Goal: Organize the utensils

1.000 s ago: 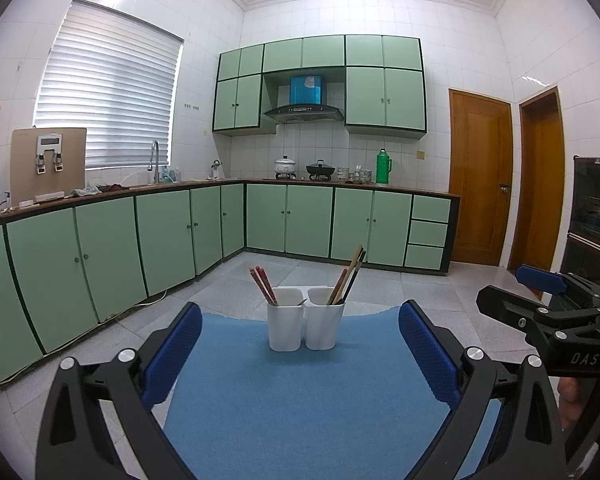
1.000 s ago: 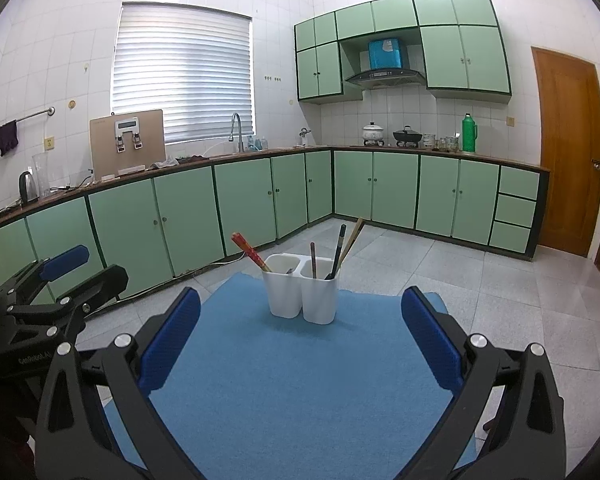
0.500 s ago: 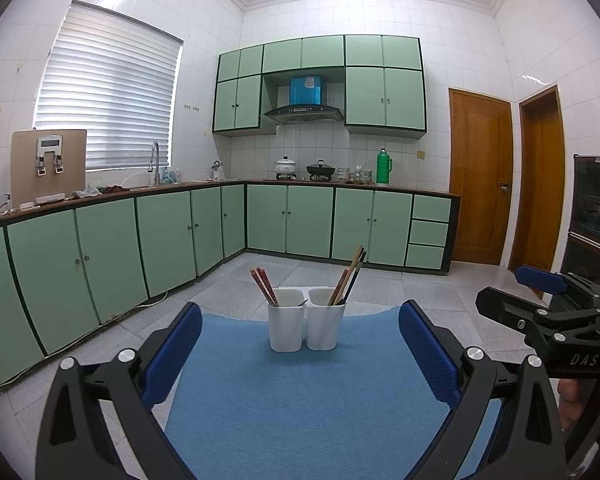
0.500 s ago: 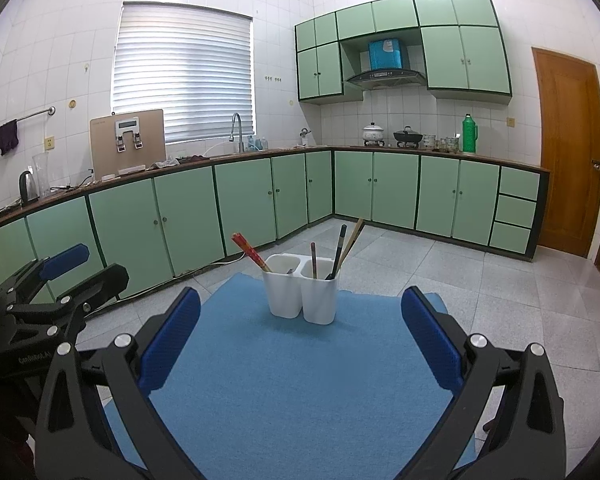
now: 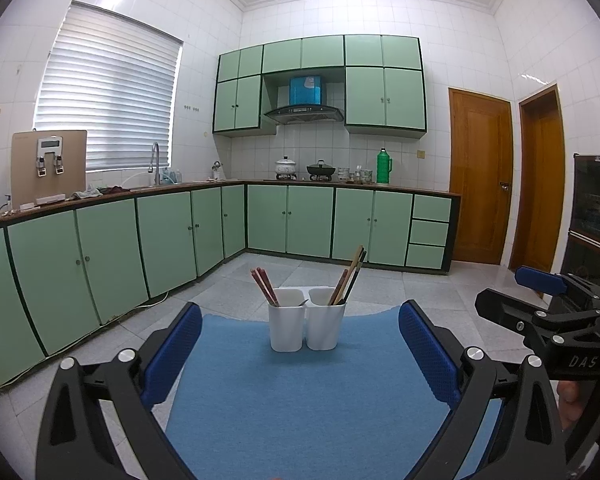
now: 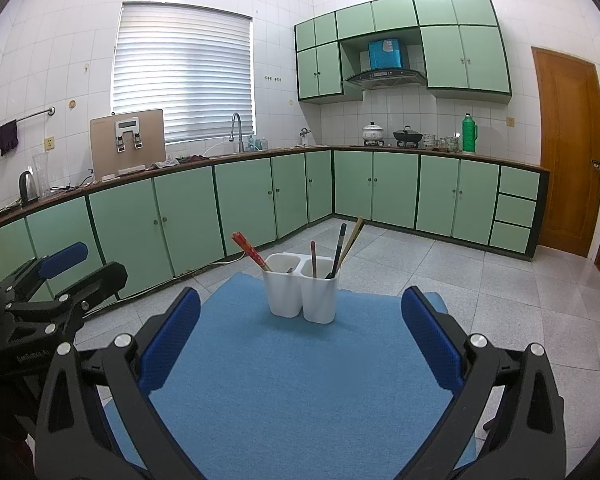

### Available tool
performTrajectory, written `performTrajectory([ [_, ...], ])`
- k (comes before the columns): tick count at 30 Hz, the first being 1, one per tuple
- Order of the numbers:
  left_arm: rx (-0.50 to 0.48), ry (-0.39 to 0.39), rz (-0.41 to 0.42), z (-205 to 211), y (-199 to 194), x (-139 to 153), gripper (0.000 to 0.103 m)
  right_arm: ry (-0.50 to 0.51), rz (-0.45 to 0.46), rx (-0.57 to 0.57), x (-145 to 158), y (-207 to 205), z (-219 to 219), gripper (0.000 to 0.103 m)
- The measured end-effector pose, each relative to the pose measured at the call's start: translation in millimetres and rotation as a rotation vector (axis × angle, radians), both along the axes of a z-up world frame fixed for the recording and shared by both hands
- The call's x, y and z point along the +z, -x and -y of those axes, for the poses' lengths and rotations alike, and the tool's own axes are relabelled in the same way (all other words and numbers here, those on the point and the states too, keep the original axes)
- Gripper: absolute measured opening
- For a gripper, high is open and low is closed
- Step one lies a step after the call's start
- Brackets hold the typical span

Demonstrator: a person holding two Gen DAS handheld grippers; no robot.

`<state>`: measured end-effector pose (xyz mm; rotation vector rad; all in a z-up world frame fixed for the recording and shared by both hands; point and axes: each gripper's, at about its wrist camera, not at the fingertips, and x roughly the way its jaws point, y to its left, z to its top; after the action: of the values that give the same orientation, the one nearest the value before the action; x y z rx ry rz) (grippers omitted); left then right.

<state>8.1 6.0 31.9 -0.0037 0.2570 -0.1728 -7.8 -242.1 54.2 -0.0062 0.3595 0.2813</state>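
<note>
A white two-cup utensil holder (image 5: 306,326) stands at the far middle of a blue mat (image 5: 300,408). Its left cup holds red chopsticks (image 5: 263,285); its right cup holds brown, tan and black chopsticks (image 5: 350,276). The holder also shows in the right wrist view (image 6: 301,293), with the red chopsticks (image 6: 250,250) and the dark and tan sticks (image 6: 342,246). My left gripper (image 5: 300,344) is open and empty, back from the holder. My right gripper (image 6: 300,328) is open and empty too. Each gripper shows at the edge of the other's view.
The mat (image 6: 300,400) lies on a table in a kitchen. Green cabinets (image 5: 100,248) run along the left and back walls. Wooden doors (image 5: 480,176) stand at the right. The tiled floor (image 6: 480,280) lies beyond the mat.
Both views have shifted very slightly; the holder sits a touch higher in frame. Both grippers stay open and empty.
</note>
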Motion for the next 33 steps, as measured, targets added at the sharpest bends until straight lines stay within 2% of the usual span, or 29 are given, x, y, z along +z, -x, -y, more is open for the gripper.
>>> performTrajectory([
  [33, -0.003, 0.008, -0.012, -0.7, -4.4, 3.1, 0.097, 0.005, -0.006, -0.005, -7.5, -0.8, -0.4, 0.098],
])
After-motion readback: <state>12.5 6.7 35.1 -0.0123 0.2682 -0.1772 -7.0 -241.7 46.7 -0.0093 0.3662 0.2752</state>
